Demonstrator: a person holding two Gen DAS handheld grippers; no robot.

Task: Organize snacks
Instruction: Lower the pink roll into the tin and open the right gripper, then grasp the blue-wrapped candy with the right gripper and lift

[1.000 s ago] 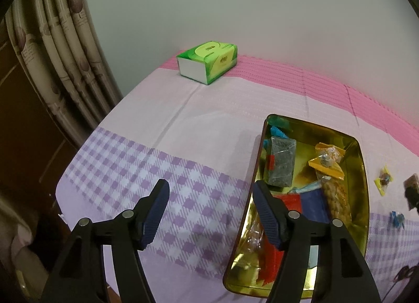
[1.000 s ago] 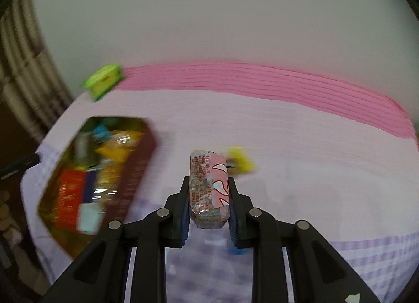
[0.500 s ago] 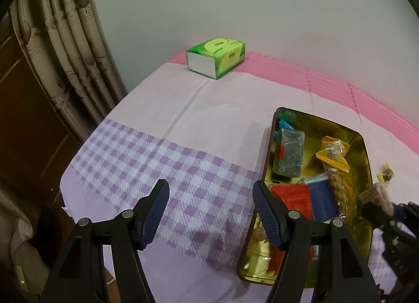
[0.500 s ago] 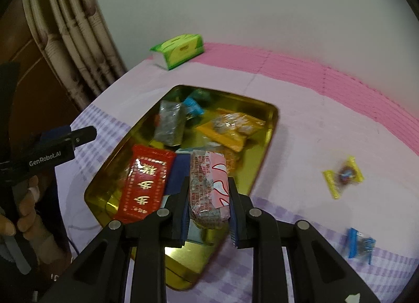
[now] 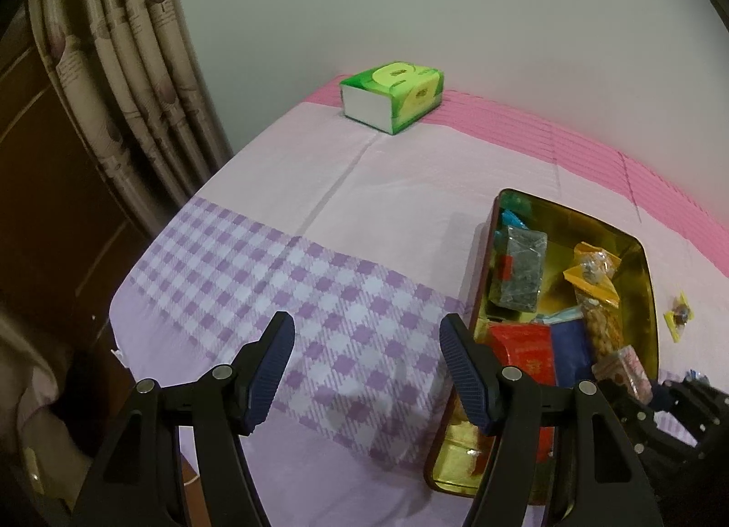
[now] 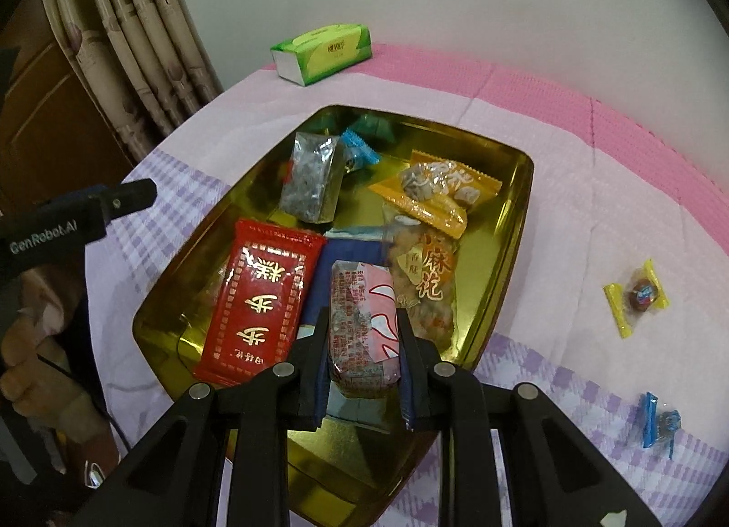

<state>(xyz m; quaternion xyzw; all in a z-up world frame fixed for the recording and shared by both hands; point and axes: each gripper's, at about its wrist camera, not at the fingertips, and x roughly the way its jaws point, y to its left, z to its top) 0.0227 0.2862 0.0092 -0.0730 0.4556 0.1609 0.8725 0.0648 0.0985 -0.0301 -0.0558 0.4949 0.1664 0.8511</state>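
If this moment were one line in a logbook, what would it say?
right claw: shut on pink snack, over gold tin | left claw: open | loose: two candies

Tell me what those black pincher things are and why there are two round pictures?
Those are claws, and a person holds one in each hand. Each claw carries a small camera looking along its two fingers, so you get one round picture per claw.

In the right claw's picture, the right claw pinches a pink-and-white snack pack above a gold tin already holding a red packet, a silver packet and orange packets. Outside the tin, a yellow candy and a blue candy lie on the pink and purple tablecloth.

In the left claw's picture, the left claw is open and empty, above the cloth beside the tin. A green tissue box sits by the wall.
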